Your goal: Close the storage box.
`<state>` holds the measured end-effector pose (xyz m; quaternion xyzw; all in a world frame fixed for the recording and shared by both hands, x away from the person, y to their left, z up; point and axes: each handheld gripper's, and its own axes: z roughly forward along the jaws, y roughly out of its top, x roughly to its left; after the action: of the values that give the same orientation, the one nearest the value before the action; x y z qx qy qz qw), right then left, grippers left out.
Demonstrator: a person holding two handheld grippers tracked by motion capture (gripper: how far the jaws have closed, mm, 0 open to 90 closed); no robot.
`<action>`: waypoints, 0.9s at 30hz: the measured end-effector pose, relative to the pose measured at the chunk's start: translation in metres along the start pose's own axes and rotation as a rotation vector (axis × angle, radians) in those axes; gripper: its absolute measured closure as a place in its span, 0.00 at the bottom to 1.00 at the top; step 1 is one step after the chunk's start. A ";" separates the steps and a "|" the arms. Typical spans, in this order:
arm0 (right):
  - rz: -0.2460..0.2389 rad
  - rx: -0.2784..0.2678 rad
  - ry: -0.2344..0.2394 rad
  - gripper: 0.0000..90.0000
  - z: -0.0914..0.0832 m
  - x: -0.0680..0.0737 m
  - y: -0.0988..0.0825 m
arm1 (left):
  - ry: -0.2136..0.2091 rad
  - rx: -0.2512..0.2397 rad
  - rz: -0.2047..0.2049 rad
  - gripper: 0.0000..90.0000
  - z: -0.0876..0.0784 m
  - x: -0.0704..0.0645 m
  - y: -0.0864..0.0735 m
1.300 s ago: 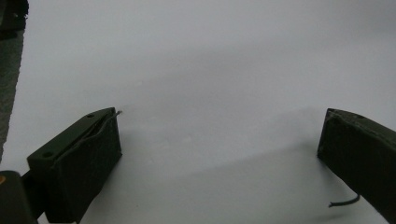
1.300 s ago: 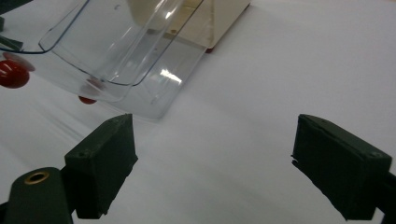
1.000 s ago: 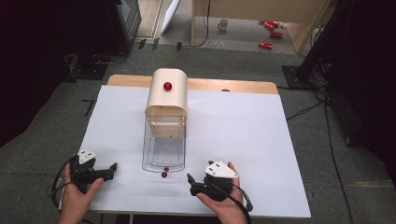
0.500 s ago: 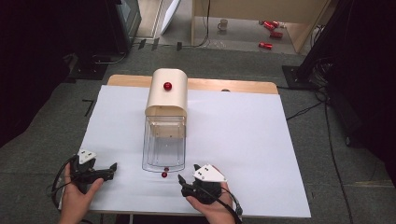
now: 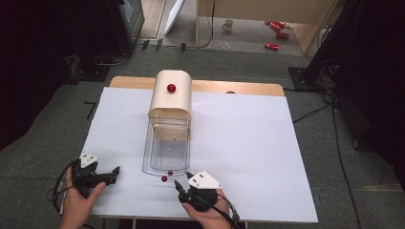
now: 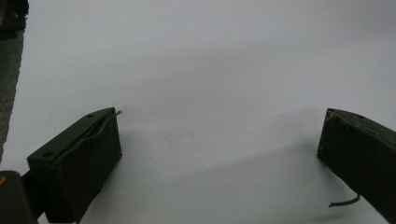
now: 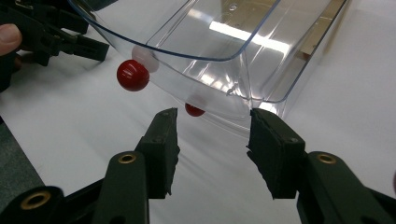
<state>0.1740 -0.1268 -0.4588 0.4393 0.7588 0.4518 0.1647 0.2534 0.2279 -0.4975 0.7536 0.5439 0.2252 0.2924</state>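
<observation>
The right gripper [image 5: 177, 185] has moved left, toward the clear container's [image 5: 165, 152] near end.

a clear bin [image 5: 165, 151] lies mid-table before a domed box [image 5: 170, 95], a ball [image 5: 164, 179] at its near edge.

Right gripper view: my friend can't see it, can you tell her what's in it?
Two open black tongs point at the front edge of a clear plastic drawer on white paper. A shiny red knob sticks out from the drawer's front, and a hand holds more tongs at top left.
</observation>
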 end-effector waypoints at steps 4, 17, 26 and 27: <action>0.016 -0.001 0.002 0.61 0.000 0.001 -0.002 | 0.000 0.000 0.000 0.00 0.000 0.000 0.000; 0.013 0.011 0.035 0.67 0.008 0.017 -0.010 | 0.000 0.001 0.001 0.00 0.000 0.000 0.000; 0.007 -0.011 0.051 0.74 0.014 0.027 -0.004 | 0.000 0.001 0.001 0.00 0.000 0.000 0.000; 0.003 -0.019 0.056 0.75 0.016 0.031 -0.003 | 0.000 0.001 0.001 0.00 0.000 0.000 0.000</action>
<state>0.1659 -0.0936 -0.4651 0.4259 0.7582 0.4713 0.1470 0.2534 0.2280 -0.4974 0.7542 0.5436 0.2249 0.2918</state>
